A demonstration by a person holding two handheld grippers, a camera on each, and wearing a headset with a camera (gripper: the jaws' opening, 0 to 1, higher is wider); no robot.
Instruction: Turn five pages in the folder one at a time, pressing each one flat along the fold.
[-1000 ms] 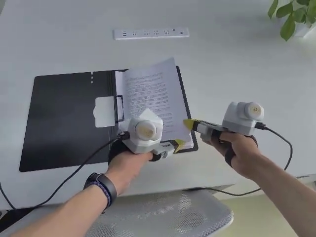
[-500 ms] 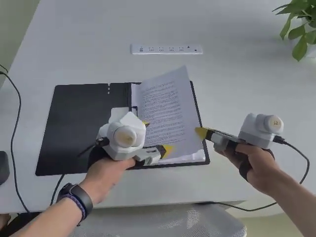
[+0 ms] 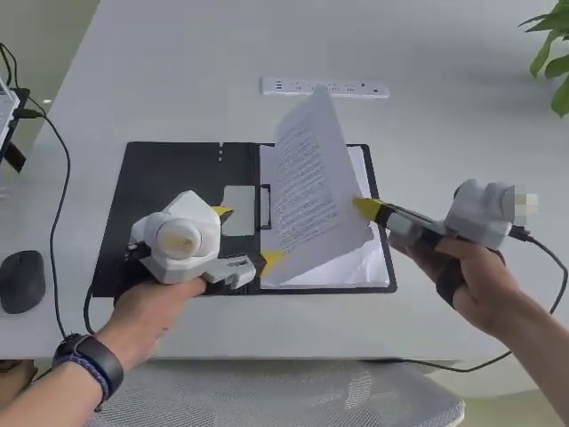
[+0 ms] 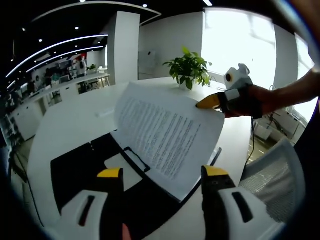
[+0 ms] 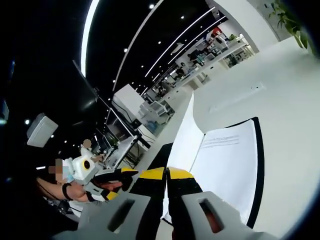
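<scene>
The print on the lifted page [image 3: 316,187] is too small to be read, and much of the stack of sheets [image 3: 372,263] under it is hidden by it. The near edge of the black folder [image 3: 160,191] is partly covered by the left hand-held gripper [image 3: 245,236]. A potted plant [image 3: 553,55] at the far right is cut off by the frame.

The folder is laid open on the white table [image 3: 444,133], with the page raised steeply above the folder's right half. The page's right edge is pinched by the right hand-held gripper [image 3: 366,208]. In the right gripper view its yellow-tipped jaws are seen closed together on the sheet.

The left hand-held gripper is held with its jaws spread wide and nothing is gripped. It is placed at the near side of the fold, just left of the page's near corner. Whether that corner is touched by a jaw cannot be made out. In the left gripper view the page is seen just beyond the two jaws.

A power strip [image 3: 324,87] is laid on the far side of the table, and a computer mouse [image 3: 20,280] is set at the near left
</scene>
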